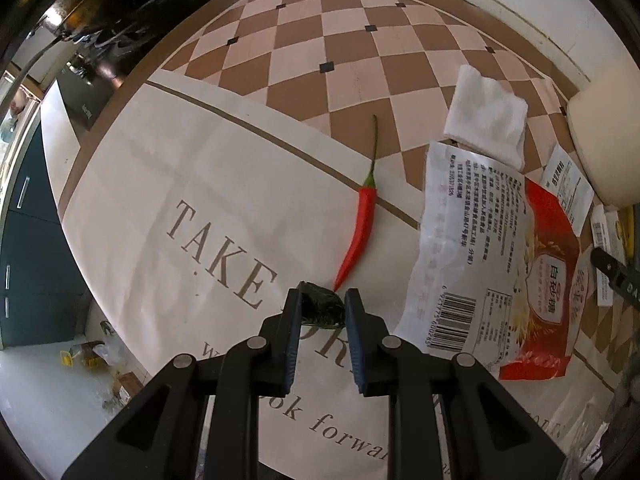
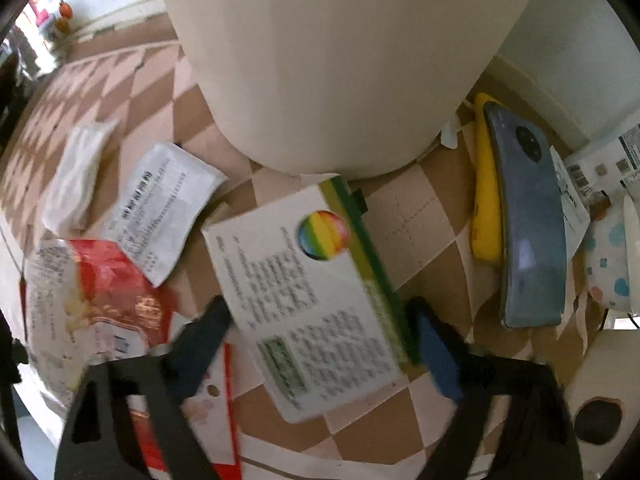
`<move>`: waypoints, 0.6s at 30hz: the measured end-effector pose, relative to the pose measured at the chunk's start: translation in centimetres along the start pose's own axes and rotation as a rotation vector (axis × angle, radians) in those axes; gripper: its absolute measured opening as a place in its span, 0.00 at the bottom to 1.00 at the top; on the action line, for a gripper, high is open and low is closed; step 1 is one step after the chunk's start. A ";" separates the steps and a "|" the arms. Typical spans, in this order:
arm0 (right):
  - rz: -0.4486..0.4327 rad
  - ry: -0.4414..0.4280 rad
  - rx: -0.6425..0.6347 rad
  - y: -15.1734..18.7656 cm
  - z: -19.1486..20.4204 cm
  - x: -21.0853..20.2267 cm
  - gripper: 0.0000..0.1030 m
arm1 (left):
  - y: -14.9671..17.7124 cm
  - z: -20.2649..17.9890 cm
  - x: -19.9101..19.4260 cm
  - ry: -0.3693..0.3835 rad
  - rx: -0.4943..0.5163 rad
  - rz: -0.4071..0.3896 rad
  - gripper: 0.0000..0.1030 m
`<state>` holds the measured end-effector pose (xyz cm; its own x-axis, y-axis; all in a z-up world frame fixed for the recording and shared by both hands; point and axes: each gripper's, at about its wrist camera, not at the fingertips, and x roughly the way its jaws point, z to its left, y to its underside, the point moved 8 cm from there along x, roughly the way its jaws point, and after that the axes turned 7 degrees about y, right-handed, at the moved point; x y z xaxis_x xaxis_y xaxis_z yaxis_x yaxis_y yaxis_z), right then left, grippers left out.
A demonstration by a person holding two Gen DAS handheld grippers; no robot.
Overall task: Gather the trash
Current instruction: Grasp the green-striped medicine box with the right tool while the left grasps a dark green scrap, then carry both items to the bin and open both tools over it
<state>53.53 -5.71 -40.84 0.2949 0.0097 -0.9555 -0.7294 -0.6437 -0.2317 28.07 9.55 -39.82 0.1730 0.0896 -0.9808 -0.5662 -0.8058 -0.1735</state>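
Note:
My left gripper [image 1: 322, 307] is shut on a small dark green scrap [image 1: 323, 309], held just above the tablecloth. A red chili [image 1: 359, 232] lies just beyond it. A red and white sugar bag [image 1: 480, 264] lies to the right, with a white tissue [image 1: 486, 116] behind it. My right gripper [image 2: 320, 340] is wide around a white and green cardboard box [image 2: 316, 300], one finger on each side; the view is blurred. The sugar bag [image 2: 96, 292], a white sachet [image 2: 160, 204] and the tissue [image 2: 76, 176] lie to its left.
A tall cream bin [image 2: 336, 60] stands right behind the box. A blue phone [image 2: 532, 224] on a yellow case [image 2: 486, 192] lies to the right. A dotted bowl [image 2: 608, 256] and paper labels are at the far right. The table edge [image 1: 80, 168] drops off left.

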 end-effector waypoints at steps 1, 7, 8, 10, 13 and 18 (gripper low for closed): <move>-0.009 0.026 -0.012 0.1 0.0 -0.2 0.79 | -0.1 0.0 -0.1 -0.002 -0.004 -0.002 0.18; -0.047 -0.011 0.011 1.2 0.5 -2.7 0.75 | -0.8 2.2 -2.3 0.012 -0.018 -0.060 0.17; -0.056 -0.024 0.017 1.2 0.7 -3.4 0.75 | -1.0 2.3 -2.9 0.014 -0.020 -0.076 0.17; -0.076 -0.046 0.026 1.5 1.0 -4.9 0.74 | -1.3 2.6 -4.3 0.016 -0.021 -0.113 0.17; -0.094 -0.087 0.022 2.1 2.4 -6.9 0.74 | -1.4 3.7 -6.5 0.012 -0.025 -0.160 0.17; -0.132 -0.164 -0.007 2.8 6.6 -11.3 0.73 | -1.1 7.2 -10.6 0.010 -0.047 -0.242 0.17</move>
<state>44.04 -2.57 -31.90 0.2828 0.2187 -0.9339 -0.6863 -0.6340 -0.3563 21.06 13.75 -29.91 0.3072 0.2772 -0.9104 -0.4692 -0.7882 -0.3983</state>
